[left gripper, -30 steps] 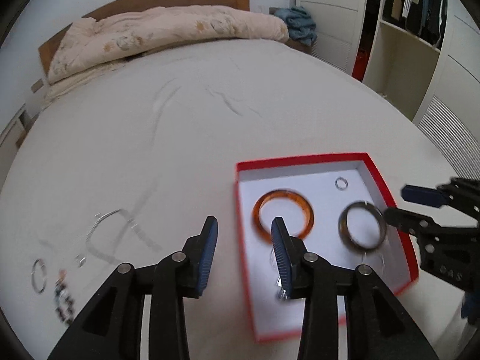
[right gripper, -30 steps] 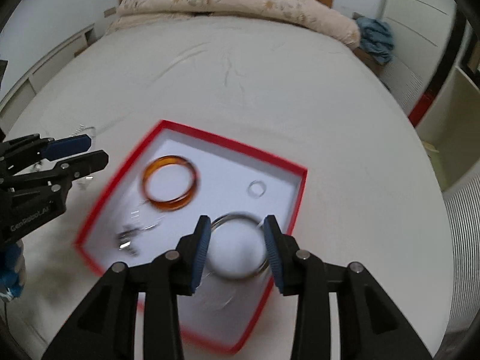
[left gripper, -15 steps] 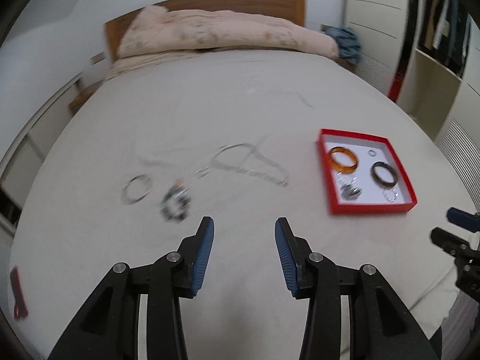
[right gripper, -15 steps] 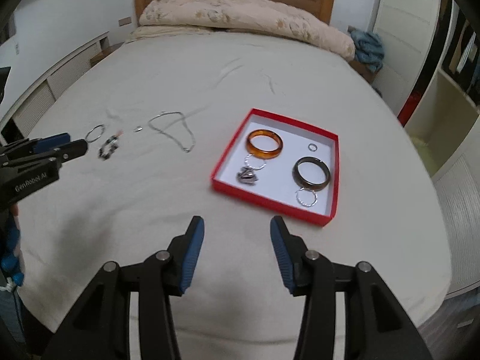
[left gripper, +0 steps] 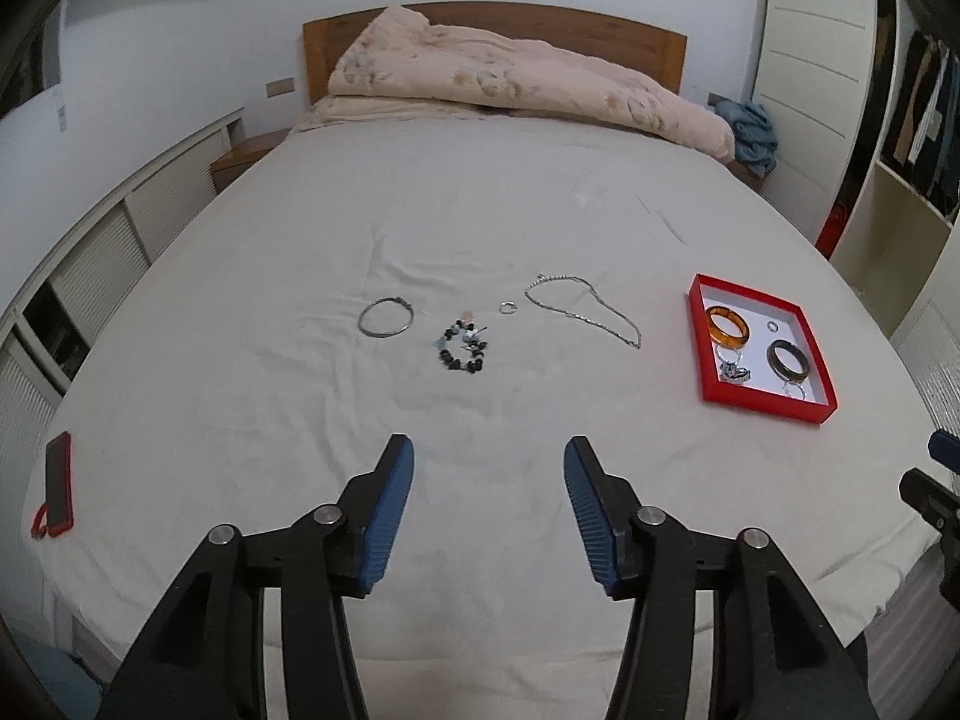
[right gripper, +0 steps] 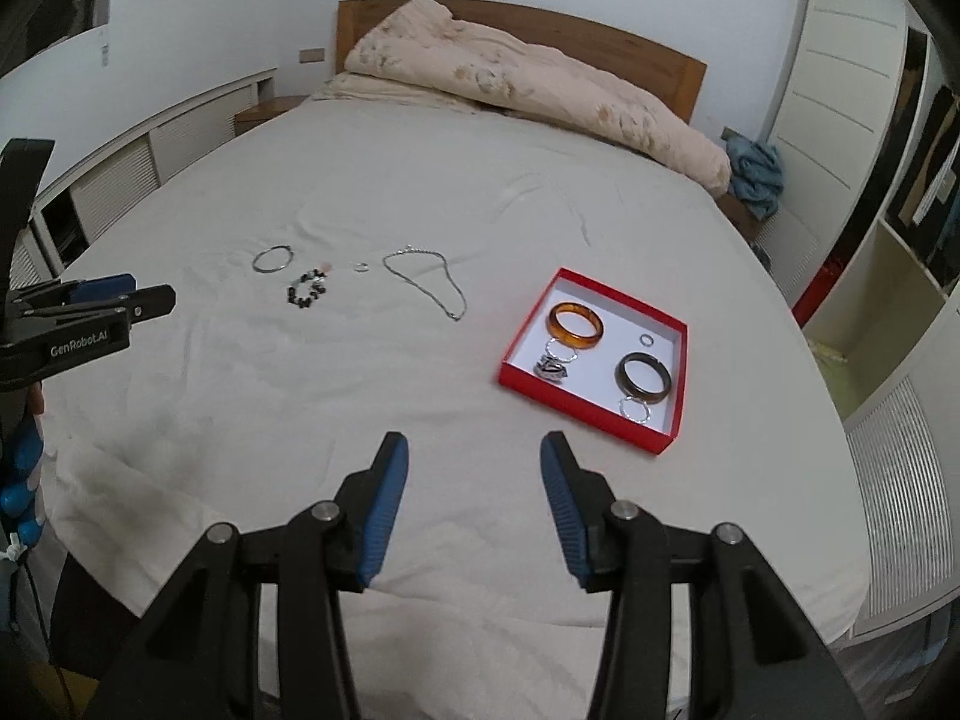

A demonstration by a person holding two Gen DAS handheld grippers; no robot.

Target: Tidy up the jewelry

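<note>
A red box lies on the bed at the right. It holds an orange bangle, a dark bangle, a small ring and silver pieces. Loose on the sheet lie a silver chain, a small ring, a dark bead bracelet and a silver bangle. My left gripper and right gripper are open and empty, well back from the jewelry near the bed's front edge.
A red phone lies at the bed's left edge. A rumpled quilt lies against the headboard. A wardrobe and shelves stand to the right. The left gripper shows at the left of the right wrist view.
Both grippers have pulled far back from the red box toward the bed's front edge. The dark bangle now lies in the box. Both sets of jaws stand wider.
</note>
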